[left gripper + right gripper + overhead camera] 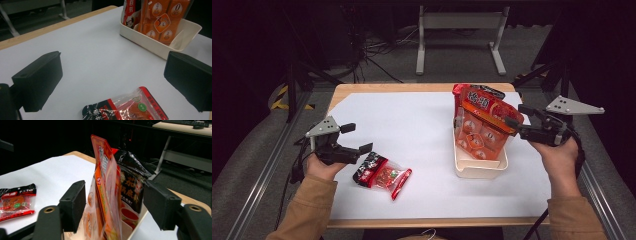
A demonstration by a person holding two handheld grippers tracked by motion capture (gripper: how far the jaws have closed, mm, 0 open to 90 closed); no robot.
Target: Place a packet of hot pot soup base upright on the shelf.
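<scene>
Now my right gripper point(518, 116) has its jaws apart around the orange packet point(106, 195), pads off it, which stands in the white bin point(479, 167); that placing looks finished. Well to the left of the bin, my left gripper point(360, 137), jaws wide and empty, hangs just above the small red snack packet point(127, 107). Next I should lower and close on it.

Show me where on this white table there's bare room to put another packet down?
The widest free patch is the white sheet between the cream plastic bin and the table's far-left corner. A narrower strip runs along the near edge. It is crowded around the bin with its orange packet and beside the small red-and-black snack packet.
</scene>
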